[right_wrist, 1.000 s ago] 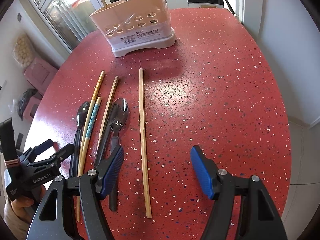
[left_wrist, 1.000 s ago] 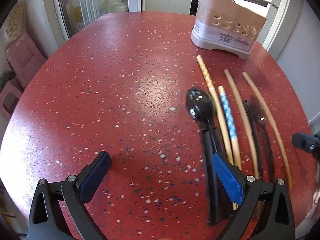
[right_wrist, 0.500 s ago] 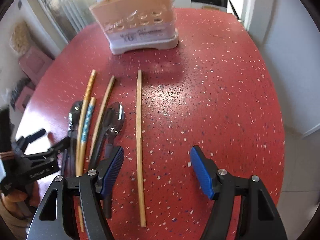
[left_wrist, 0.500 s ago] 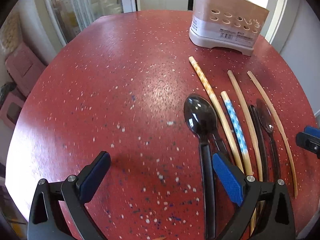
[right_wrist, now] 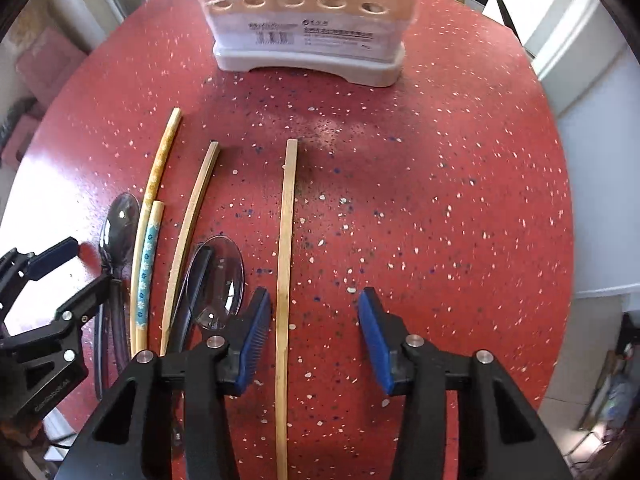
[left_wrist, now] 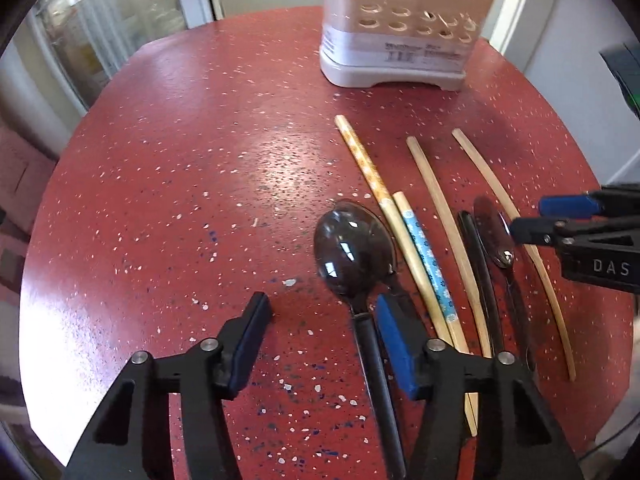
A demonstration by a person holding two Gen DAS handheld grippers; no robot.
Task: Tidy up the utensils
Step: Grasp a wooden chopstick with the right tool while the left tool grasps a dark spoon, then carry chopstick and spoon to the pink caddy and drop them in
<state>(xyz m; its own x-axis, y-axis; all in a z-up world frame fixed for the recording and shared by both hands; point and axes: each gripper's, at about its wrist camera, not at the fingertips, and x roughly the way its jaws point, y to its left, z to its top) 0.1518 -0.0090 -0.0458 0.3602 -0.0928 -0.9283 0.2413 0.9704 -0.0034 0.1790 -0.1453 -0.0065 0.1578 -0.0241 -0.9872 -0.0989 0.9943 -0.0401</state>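
**Two grippers open over a row of loose utensils**

Two grippers are in view, both with jaws spread wide and nothing held between the blue pads.

1. Left gripper (left_wrist: 320,316): positioned low over the red speckled table (left_wrist: 180,200). Its right pad sits just beside the neck of the large dark spoon (left_wrist: 354,252), partly covering the handle. The left pad is over bare tabletop. No contact with the spoon can be confirmed.

2. Right gripper (right_wrist: 314,320): positioned over the plain chopstick (right_wrist: 286,248) that lies apart from the others. The chopstick runs between the two pads, close to the left pad (right_wrist: 254,336) and well clear of the right one. Whether the left pad touches it cannot be told.

3. Utensil layout: all pieces lie flat on the table, roughly parallel, pointing toward the far edge. From the left gripper's side, in order: large dark spoon, orange-patterned chopstick (left_wrist: 362,160), blue-flowered chopstick (left_wrist: 426,260), a second plain chopstick (left_wrist: 444,216), a dark handle (left_wrist: 480,276), a smaller clear spoon (right_wrist: 222,276), then the plain chopstick.

4. Utensil holder (right_wrist: 308,28): stands upright near the far edge of the table, beyond the tips of the chopsticks and apart from them. It has a white base and two rows of round holes in its front wall.
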